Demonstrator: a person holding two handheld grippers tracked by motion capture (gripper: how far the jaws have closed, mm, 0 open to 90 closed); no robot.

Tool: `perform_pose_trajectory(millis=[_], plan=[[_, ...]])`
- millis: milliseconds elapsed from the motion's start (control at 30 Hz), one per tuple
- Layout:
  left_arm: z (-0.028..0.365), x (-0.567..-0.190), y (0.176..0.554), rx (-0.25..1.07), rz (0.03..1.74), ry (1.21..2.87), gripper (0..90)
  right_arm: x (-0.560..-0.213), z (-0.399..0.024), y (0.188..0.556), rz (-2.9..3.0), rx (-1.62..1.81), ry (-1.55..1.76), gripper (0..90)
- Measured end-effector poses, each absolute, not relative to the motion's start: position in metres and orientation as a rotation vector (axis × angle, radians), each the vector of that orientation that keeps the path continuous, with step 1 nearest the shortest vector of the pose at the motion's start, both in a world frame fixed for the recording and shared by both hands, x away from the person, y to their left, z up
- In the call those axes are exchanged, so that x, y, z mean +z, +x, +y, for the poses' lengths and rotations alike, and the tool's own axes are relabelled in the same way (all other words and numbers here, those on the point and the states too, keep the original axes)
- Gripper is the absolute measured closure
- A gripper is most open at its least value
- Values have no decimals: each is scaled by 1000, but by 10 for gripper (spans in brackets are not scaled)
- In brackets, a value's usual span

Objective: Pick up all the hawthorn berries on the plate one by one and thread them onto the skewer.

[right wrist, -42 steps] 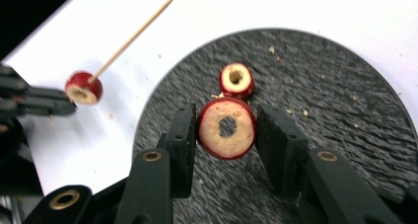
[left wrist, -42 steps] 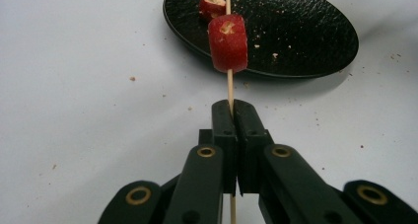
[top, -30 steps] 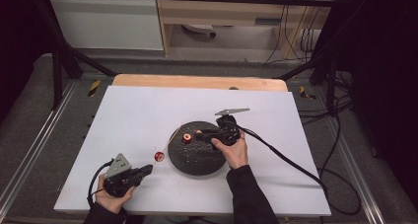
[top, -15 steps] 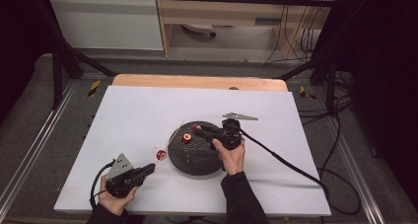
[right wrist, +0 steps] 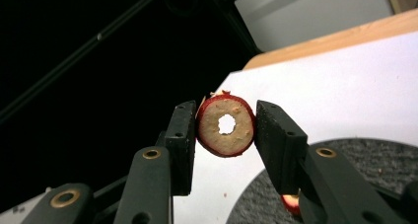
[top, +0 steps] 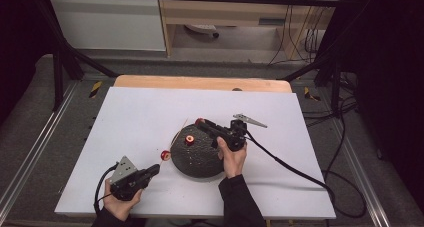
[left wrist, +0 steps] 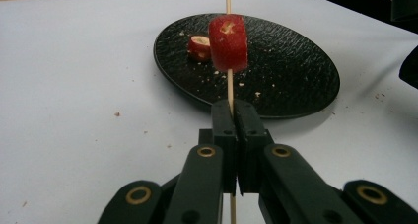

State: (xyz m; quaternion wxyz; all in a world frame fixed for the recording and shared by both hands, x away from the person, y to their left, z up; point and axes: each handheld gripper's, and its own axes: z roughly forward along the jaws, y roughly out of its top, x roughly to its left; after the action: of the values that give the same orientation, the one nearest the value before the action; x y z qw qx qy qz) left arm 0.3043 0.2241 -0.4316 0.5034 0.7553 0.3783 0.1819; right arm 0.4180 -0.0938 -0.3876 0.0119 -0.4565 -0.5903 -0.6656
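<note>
Your right claw (right wrist: 224, 130) clamps a holed sausage slice (right wrist: 226, 125), up-right of the skewer (left wrist: 229, 88) your left claw (left wrist: 235, 110) pinches.

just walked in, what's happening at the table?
A person is threading red ring slices onto a skewer. The left tool is shut on the skewer, which already carries one slice and points over the black plate. The right tool grips another slice by its edges, hole facing the camera, lifted above the plate. A third slice lies on the plate. The lifted slice is not yet on the skewer.
</note>
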Motion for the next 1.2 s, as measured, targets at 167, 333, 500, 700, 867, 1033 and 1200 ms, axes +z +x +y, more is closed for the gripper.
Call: perform_pose_trajectory(millis=[167, 333, 500, 700, 867, 1033, 1200], plan=[[220, -430, 302, 444, 913, 1801, 882, -383, -96, 418, -1764, -2132, -1432, 612], [214, -428, 300, 455, 905, 1778, 882, -378, -98, 419, -1694, -2185, -1443, 613], [207, -426, 299, 460, 893, 1773, 882, -375, -100, 420, -1639, -2233, -1453, 613], [200, -422, 301, 461, 895, 1760, 882, -371, -102, 423, -1568, -2268, -1471, 613], [190, -423, 302, 454, 896, 1764, 882, -368, -104, 425, -1525, -2294, -1479, 613], [183, -423, 304, 454, 894, 1761, 882, -368, -104, 427, -1491, -2306, -1483, 613], [176, -422, 304, 449, 891, 1753, 882, -366, -106, 427, -1464, -2319, -1487, 613]])
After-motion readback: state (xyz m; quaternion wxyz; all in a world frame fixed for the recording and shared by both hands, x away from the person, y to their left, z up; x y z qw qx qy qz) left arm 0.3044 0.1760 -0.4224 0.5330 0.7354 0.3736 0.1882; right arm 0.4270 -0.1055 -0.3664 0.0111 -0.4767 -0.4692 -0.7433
